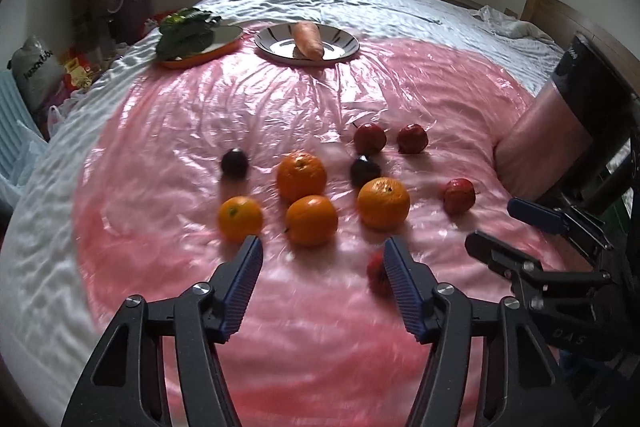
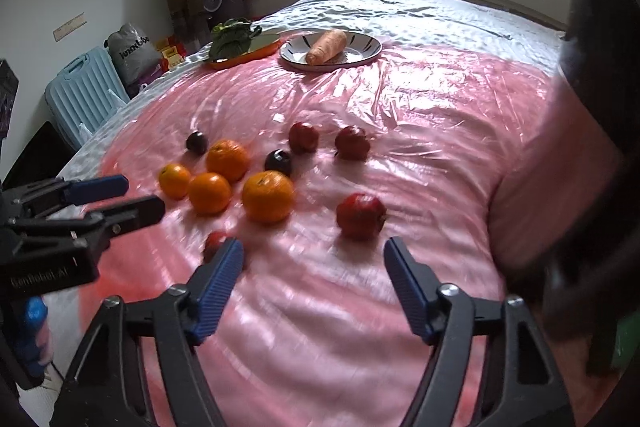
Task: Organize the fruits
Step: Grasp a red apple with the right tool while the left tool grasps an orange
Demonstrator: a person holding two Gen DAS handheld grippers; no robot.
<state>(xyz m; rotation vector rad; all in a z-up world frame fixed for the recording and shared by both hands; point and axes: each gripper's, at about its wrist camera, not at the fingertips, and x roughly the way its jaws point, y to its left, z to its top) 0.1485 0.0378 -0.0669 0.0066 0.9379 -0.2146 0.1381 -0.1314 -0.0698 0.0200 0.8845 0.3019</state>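
Note:
Several oranges (image 1: pixel 311 219) (image 2: pixel 267 196), two dark plums (image 1: pixel 365 171) (image 2: pixel 278 162) and several red apples (image 1: pixel 459 195) (image 2: pixel 361 215) lie loose on a pink plastic sheet (image 1: pixel 280 107) over a bed. My left gripper (image 1: pixel 322 259) is open and empty, just short of the oranges, with a small red fruit (image 1: pixel 376 271) beside its right finger. My right gripper (image 2: pixel 314 259) is open and empty, just short of a red apple. Each gripper also shows in the other view: the right one (image 1: pixel 512 227), the left one (image 2: pixel 136 197).
A striped plate (image 1: pixel 344 45) (image 2: pixel 368 45) with a carrot (image 1: pixel 307 39) (image 2: pixel 326 47) and an orange tray (image 1: pixel 224 41) (image 2: pixel 264 47) with leafy greens (image 1: pixel 185 31) sit at the far end. A blue suitcase (image 2: pixel 84 95) and bags stand left of the bed.

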